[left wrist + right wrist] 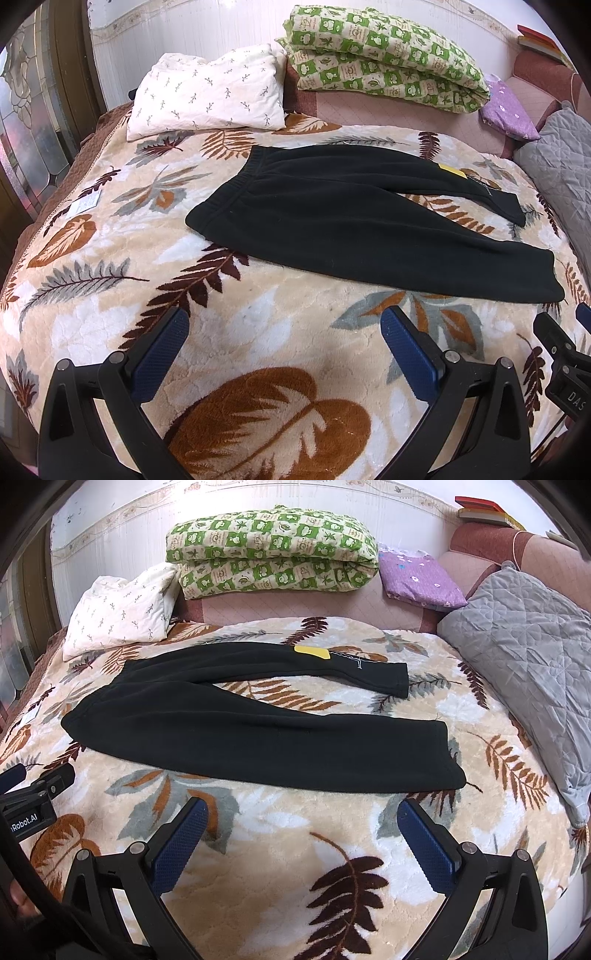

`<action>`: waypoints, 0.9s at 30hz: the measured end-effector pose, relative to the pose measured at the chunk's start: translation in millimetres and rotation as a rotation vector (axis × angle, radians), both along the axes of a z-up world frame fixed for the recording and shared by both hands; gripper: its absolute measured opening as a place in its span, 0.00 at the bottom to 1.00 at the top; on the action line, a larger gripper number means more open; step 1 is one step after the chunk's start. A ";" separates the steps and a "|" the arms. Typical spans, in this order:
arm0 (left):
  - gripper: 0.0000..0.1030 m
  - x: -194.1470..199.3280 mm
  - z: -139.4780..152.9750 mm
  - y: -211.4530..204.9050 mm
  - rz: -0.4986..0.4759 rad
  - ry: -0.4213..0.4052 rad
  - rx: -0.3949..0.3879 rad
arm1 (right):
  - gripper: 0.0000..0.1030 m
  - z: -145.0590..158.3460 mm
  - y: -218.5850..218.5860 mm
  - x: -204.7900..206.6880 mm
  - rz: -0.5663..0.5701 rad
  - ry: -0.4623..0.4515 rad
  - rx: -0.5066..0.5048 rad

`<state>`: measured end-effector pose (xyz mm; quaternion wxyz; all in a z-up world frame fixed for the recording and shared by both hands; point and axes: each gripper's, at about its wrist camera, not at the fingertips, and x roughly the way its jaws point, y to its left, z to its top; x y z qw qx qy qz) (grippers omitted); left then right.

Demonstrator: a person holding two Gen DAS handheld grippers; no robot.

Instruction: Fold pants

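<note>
Black fleece pants [332, 218] [236, 723] lie flat on a leaf-patterned blanket [258, 332] [295, 830], waistband to the left, both legs spread apart toward the right. A yellow patch [312, 652] marks the far leg. My left gripper [284, 325] hovers open over the blanket, short of the near leg's edge. My right gripper [303, 812] is open too, just in front of the near leg's cuff [448, 760]. Each gripper shows at the edge of the other's view, the right gripper [565, 332] and the left gripper [33, 782]. Nothing is held.
At the head of the bed lie a white pillow [210, 92] [118, 609], a folded green checkered quilt [384, 59] [273, 550] and a purple folded cloth [421, 576]. A grey quilted cushion [528, 664] sits on the right. Books [480, 509] rest on the headboard.
</note>
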<state>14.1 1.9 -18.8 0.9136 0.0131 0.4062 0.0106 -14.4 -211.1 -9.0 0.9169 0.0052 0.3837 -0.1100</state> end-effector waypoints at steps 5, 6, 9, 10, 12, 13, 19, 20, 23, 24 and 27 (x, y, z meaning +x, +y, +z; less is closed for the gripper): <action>1.00 0.8 -1.3 -0.2 -0.003 0.001 0.002 | 1.00 -0.5 -1.5 1.1 -0.003 0.002 0.003; 1.00 1.4 -1.8 -0.3 -0.003 0.001 0.003 | 1.00 -0.8 -2.1 1.5 -0.003 0.003 0.004; 1.00 2.8 -2.4 -1.1 -0.002 0.003 0.003 | 1.00 -1.4 -3.1 2.3 -0.003 0.005 0.008; 1.00 2.9 -2.5 -1.3 -0.002 0.003 0.004 | 1.00 -1.3 -3.5 2.9 -0.002 0.005 0.008; 1.00 3.0 -2.0 -1.3 -0.002 0.003 0.005 | 1.00 -0.7 -3.7 3.5 -0.002 0.006 0.007; 1.00 3.0 -2.4 -1.0 -0.003 0.004 0.003 | 1.00 -0.7 -3.7 4.0 -0.002 0.007 0.006; 1.00 7.2 -4.1 -1.2 -0.003 0.017 0.006 | 1.00 -1.3 -3.3 4.4 -0.001 0.009 0.010; 1.00 9.2 -4.2 -1.3 -0.003 0.022 0.004 | 1.00 -1.4 -3.4 4.9 -0.002 0.011 0.012; 1.00 15.9 -4.3 -2.3 -0.006 0.042 0.001 | 1.00 -2.6 -5.0 8.4 0.006 0.025 0.036; 1.00 18.1 -3.7 -2.9 -0.008 0.046 0.005 | 1.00 -2.6 -6.3 9.7 0.011 0.029 0.046; 1.00 28.1 -0.6 -3.9 -0.015 0.073 0.013 | 0.99 1.0 -11.5 14.5 0.029 0.036 0.068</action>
